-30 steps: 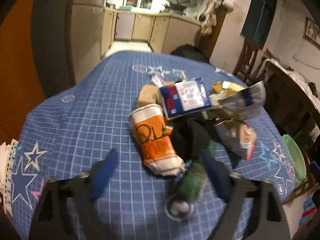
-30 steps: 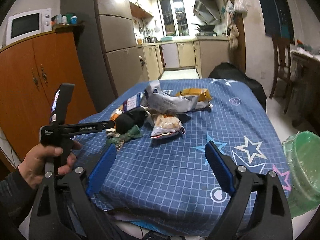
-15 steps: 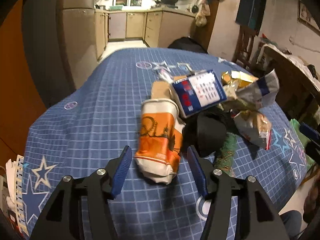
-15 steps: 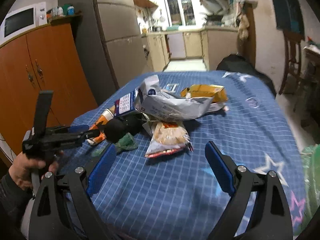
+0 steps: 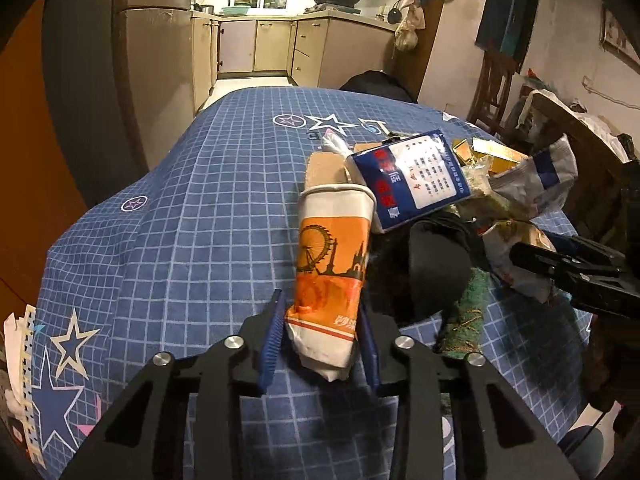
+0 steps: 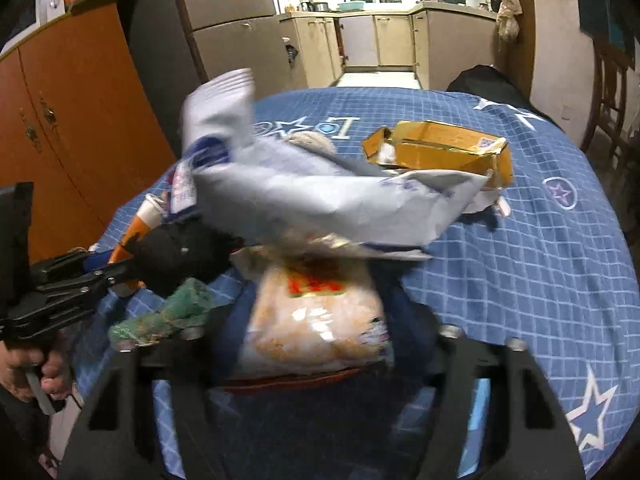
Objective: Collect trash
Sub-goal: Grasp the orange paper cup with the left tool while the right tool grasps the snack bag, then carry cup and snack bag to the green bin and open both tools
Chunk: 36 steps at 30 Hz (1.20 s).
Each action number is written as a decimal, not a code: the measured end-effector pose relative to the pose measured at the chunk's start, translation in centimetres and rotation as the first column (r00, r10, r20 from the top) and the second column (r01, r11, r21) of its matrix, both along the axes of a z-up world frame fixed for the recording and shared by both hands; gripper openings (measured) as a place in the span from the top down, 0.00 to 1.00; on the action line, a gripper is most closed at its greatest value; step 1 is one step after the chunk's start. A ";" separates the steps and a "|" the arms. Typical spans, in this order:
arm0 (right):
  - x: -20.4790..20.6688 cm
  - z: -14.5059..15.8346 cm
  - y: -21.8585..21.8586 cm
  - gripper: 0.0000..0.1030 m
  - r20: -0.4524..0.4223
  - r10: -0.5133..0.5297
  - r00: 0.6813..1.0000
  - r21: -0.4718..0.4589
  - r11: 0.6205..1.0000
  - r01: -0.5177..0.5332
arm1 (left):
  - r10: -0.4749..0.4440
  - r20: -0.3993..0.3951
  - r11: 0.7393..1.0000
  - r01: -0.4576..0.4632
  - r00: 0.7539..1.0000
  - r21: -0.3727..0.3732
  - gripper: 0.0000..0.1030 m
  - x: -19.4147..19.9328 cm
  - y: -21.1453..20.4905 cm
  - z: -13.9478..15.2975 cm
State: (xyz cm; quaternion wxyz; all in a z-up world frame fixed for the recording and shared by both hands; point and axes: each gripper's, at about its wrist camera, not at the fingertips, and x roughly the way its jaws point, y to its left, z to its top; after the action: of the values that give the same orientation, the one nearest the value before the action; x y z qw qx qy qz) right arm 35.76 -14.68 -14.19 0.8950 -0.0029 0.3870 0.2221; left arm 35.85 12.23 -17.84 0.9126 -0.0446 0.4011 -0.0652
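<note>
My left gripper [image 5: 322, 334] sits low in frame, fingers pinched; my right gripper [image 6: 316, 320] looks half closed, blurred.

Two close wrist views, shared trash pile [image 5: 440, 208]

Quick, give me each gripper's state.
Left gripper: shut on the orange paper cup.
Right gripper: astride the snack bag; too blurred to tell.

I see an orange-and-white cup [image 5: 330, 264] with a black skyline print; at one o'clock, a blue-and-white packet [image 5: 412, 178].
</note>
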 end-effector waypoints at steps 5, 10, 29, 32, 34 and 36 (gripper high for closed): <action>-3.1 1.0 -0.2 0.55 0.043 -0.004 0.999 0.007 1.000 0.003 | 0.042 0.045 0.999 -0.042 0.998 0.008 0.68 -2.2 0.7 0.4; -7.6 2.7 -1.0 0.55 0.104 -0.016 0.994 0.049 0.999 0.010 | 0.087 0.109 0.996 -0.087 0.990 -0.002 0.68 -5.9 1.1 2.5; -16.4 13.0 -11.5 0.55 0.375 -0.313 0.873 0.088 0.949 0.302 | -0.157 0.346 0.982 0.184 0.925 -0.045 0.68 -11.7 -16.0 15.0; -16.7 13.7 -14.3 0.55 0.388 -0.371 0.843 0.089 0.926 0.367 | -0.199 0.360 0.973 0.228 0.911 -0.039 0.68 -11.6 -20.0 16.3; -17.1 14.2 -16.5 0.55 0.396 -0.411 0.821 0.087 0.907 0.412 | -0.224 0.365 0.966 0.255 0.904 -0.040 0.68 -11.4 -22.3 16.8; -17.4 14.6 -18.3 0.55 0.401 -0.442 0.802 0.084 0.890 0.449 | -0.248 0.369 0.959 0.281 0.896 -0.038 0.68 -11.1 -24.9 17.4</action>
State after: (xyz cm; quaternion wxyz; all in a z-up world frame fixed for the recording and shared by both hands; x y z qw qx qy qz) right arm 18.31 -33.03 0.40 0.9827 0.0346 0.1822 -0.0029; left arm 24.76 -12.63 -0.46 0.9502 -0.0179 0.2260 -0.2136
